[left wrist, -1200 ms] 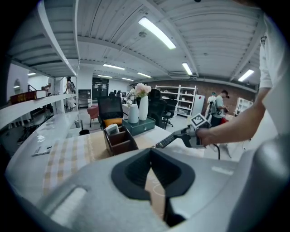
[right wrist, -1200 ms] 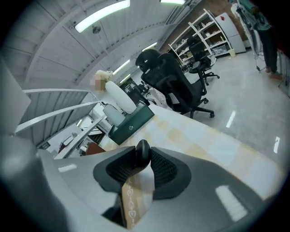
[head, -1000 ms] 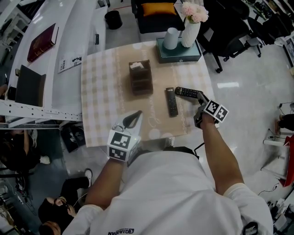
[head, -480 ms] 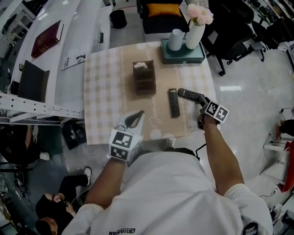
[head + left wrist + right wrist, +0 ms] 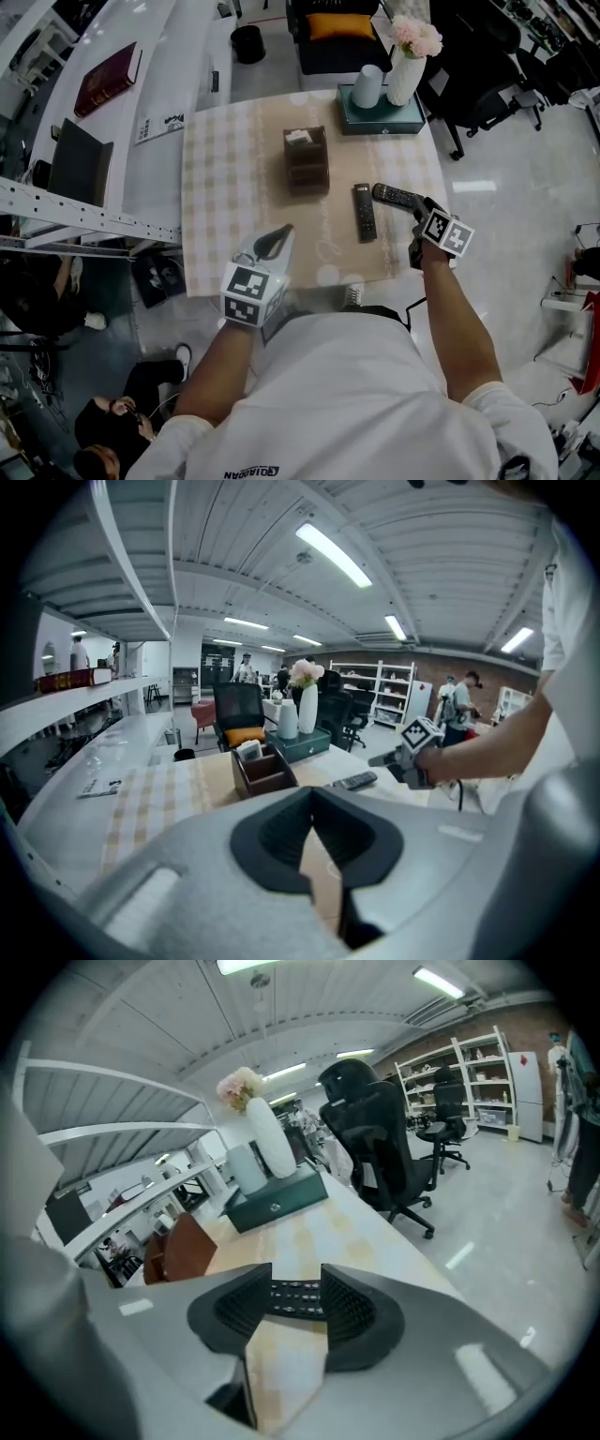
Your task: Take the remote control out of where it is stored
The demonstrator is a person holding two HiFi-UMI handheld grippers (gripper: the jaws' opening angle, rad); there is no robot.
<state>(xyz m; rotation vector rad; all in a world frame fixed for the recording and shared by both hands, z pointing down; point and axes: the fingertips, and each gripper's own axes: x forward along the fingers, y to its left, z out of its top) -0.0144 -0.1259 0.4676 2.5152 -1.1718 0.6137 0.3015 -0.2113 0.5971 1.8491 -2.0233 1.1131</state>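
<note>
Remote control [image 5: 393, 196] flat on table [image 5: 234, 187] | right tongs [image 5: 297, 1284] just opening; released, remote's end between | left tongs [image 5: 312, 797] clenched; empty

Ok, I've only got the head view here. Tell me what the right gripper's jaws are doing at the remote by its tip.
Observer: In its own view the right gripper stands with jaws apart, having just been opening; the remote shows its button end between them, and the pads don't seem to press it.
Operator: Now give me the left one.
Observer: The left gripper has its jaw tips together, nothing caught; only tablecloth shows through the slit behind them.
</note>
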